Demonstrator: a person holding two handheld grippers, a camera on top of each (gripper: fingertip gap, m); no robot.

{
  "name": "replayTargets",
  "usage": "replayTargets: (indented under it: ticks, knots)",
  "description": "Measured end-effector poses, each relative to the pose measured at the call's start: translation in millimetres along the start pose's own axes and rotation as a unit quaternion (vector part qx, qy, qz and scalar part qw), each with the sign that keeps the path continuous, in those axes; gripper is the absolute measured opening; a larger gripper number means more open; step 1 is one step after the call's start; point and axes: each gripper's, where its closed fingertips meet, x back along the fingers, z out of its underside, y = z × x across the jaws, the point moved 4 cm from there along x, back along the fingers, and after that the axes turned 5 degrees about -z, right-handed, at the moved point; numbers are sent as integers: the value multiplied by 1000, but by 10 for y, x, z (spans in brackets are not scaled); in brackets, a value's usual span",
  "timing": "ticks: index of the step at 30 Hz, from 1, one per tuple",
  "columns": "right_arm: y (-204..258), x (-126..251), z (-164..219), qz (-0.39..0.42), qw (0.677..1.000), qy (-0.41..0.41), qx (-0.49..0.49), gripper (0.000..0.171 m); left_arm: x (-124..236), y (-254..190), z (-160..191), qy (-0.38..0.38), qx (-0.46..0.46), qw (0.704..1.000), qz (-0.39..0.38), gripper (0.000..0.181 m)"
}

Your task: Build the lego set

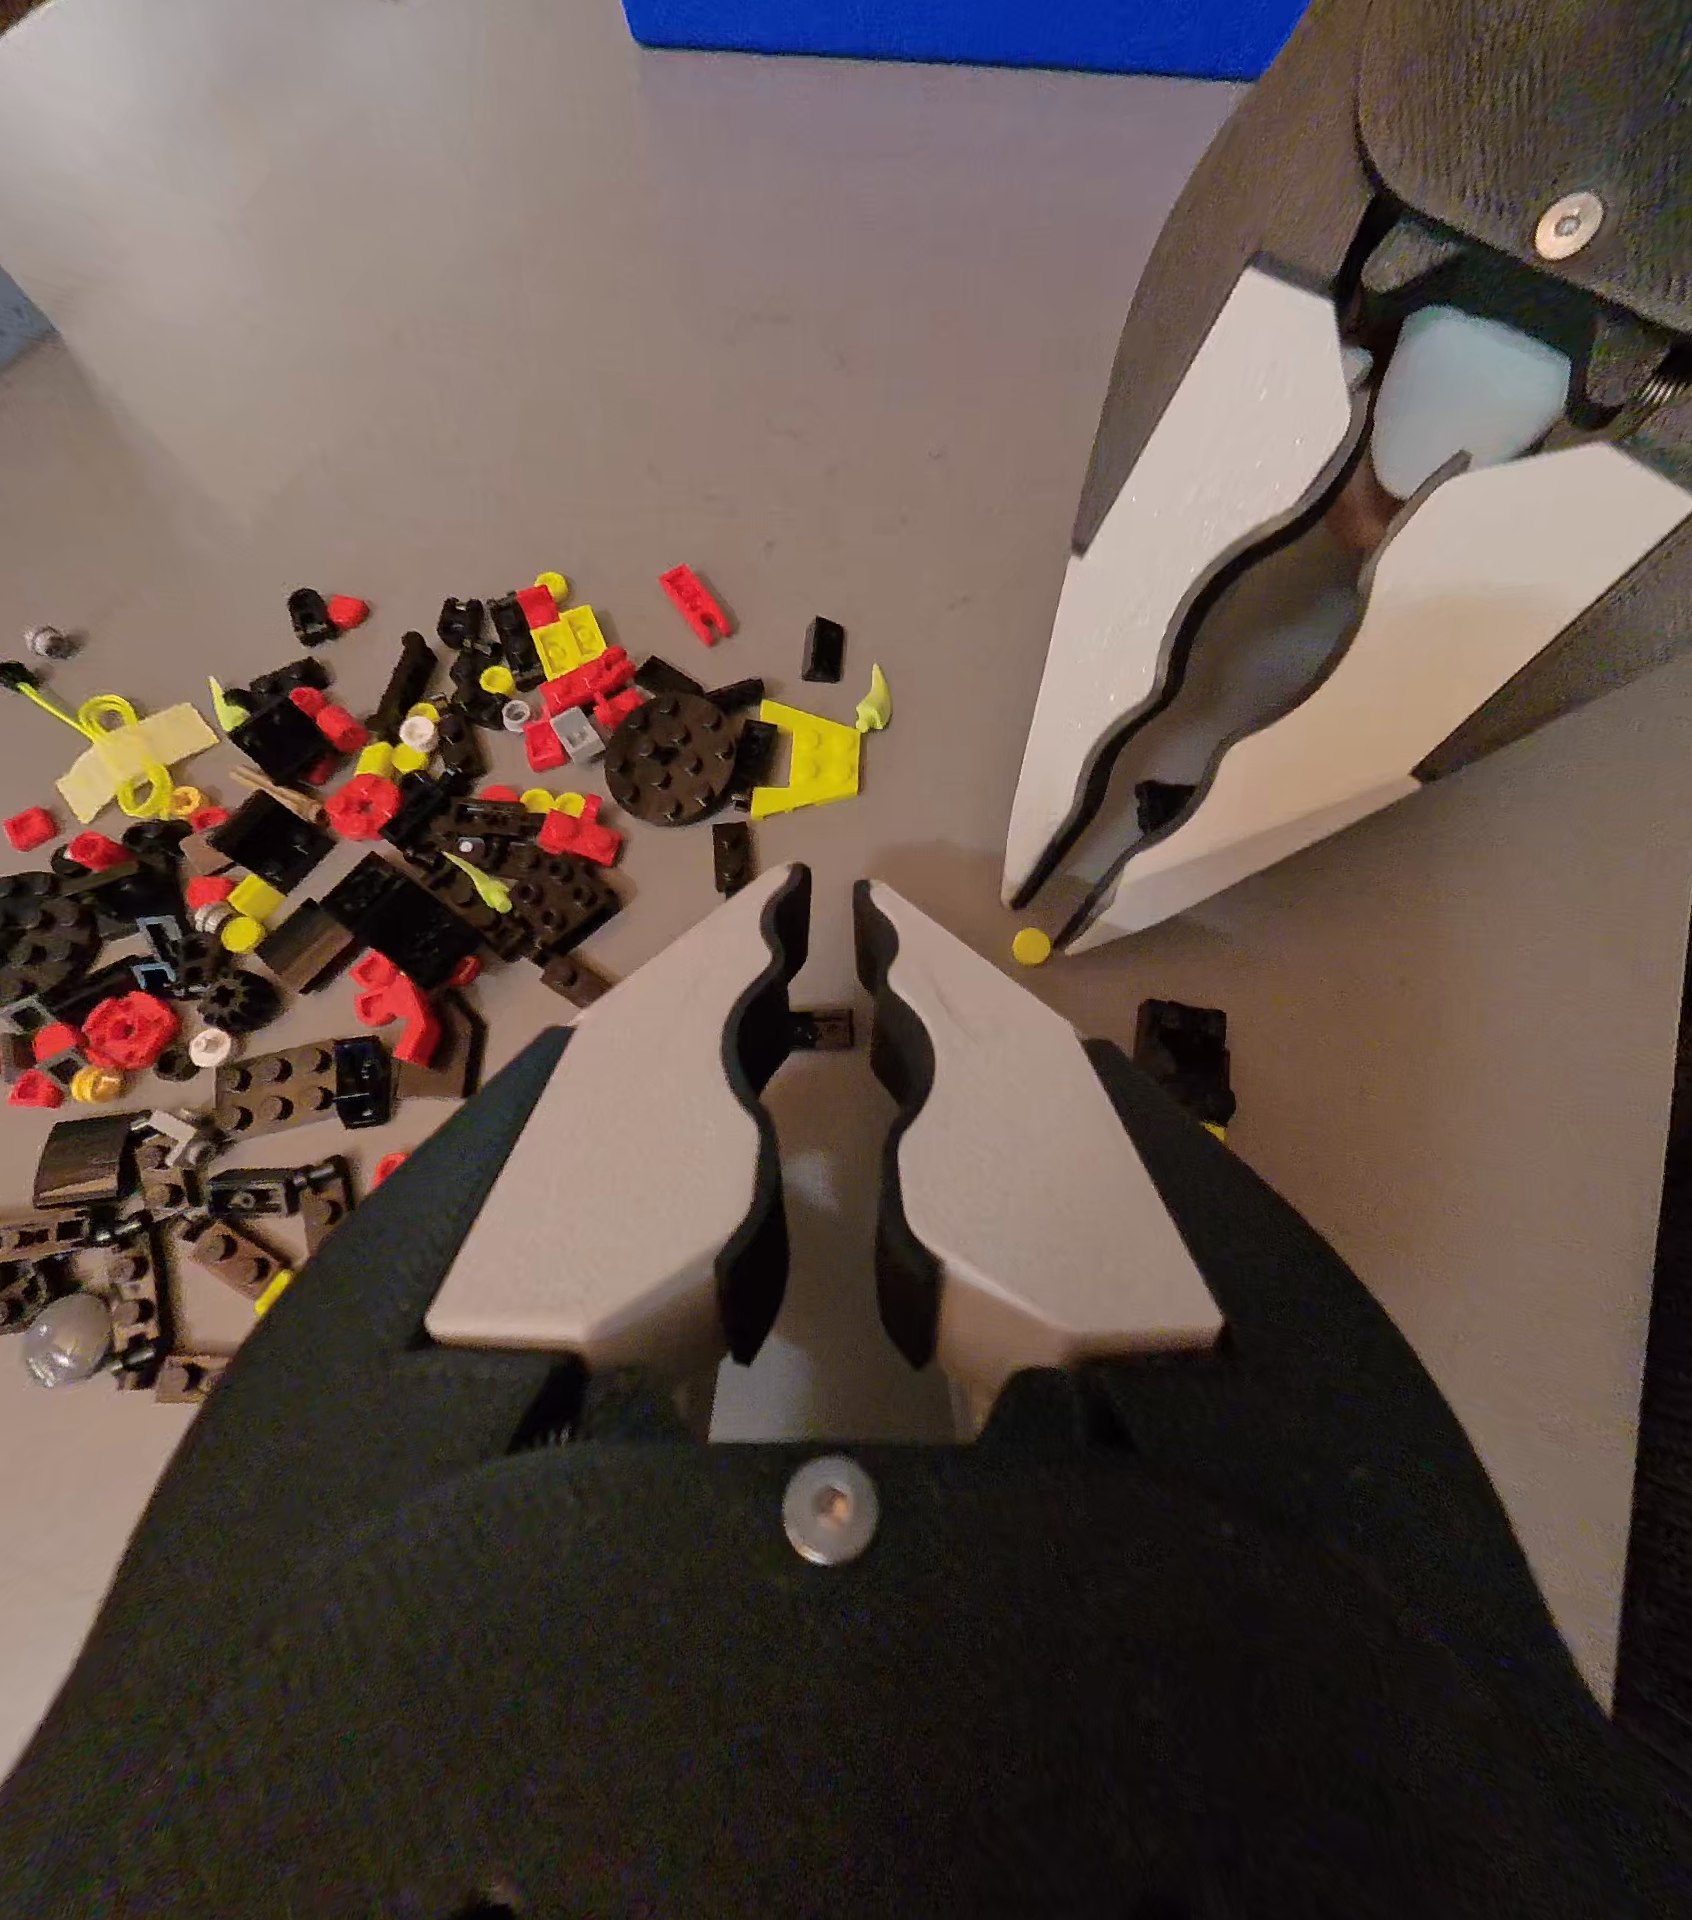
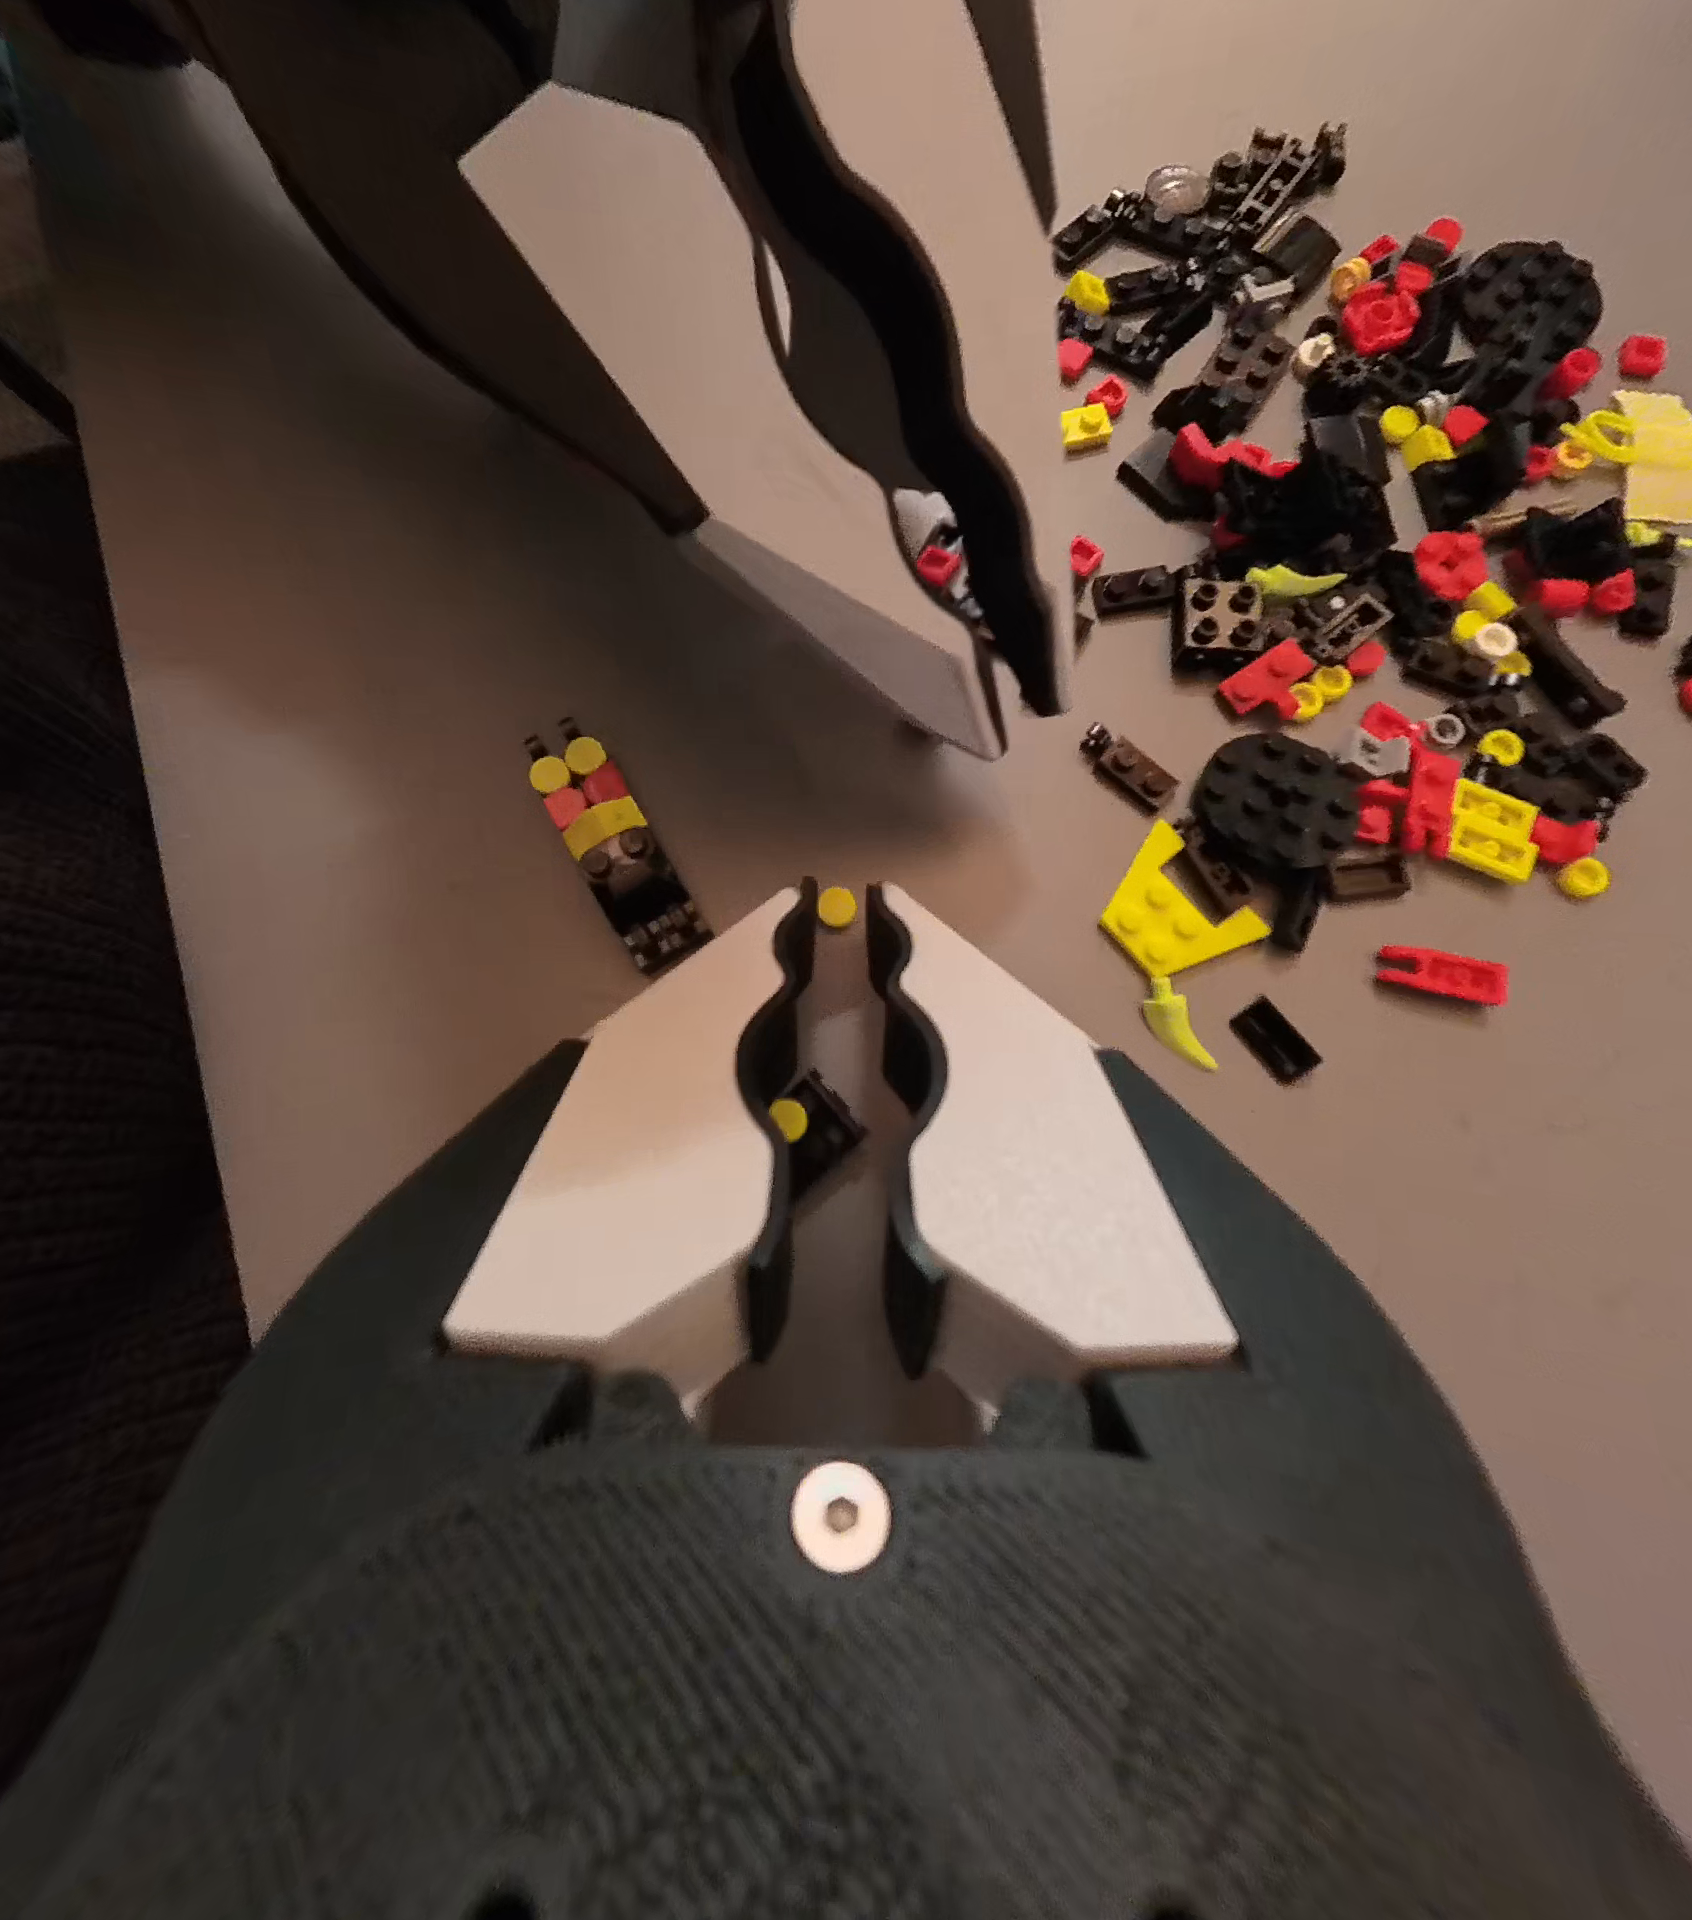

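My right gripper point(image 2: 837, 894) is shut on a small black piece with a yellow round stud point(image 2: 811, 1127), held deep between its fingers, and its tips touch the table. A loose yellow round stud point(image 2: 836, 906) lies at those tips and also shows in the left wrist view point(image 1: 1031, 945). My left gripper point(image 1: 831, 894) is nearly closed, with a small dark piece point(image 1: 826, 1029) in the first pocket of its jaws. A small black, yellow and red sub-assembly point(image 2: 613, 842) lies on the table between the two grippers. It is partly hidden in the left wrist view point(image 1: 1185, 1049).
A pile of loose black, red and yellow pieces point(image 1: 354, 883) spreads left of my left gripper and also shows in the right wrist view point(image 2: 1393, 540). It includes black round plates point(image 1: 670, 758) and a yellow wedge plate point(image 2: 1174, 920). A blue box point(image 1: 946, 31) stands at the table's far edge. A dark fabric surface point(image 2: 11, 1039) borders the table. Both grippers' tips are close together, under 4 cm apart.
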Motion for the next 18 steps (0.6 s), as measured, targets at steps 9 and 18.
replayTargets:
  ticks: [9,18]
  knots:
    - [-8,-77,31,-5,1000,17,-5,6,-7,3,10,0,1,1000,1,5]
    - [-45,180,-87,3,999,-39,-20,6,-4,-27,3,-5,-13,1000,3,5]
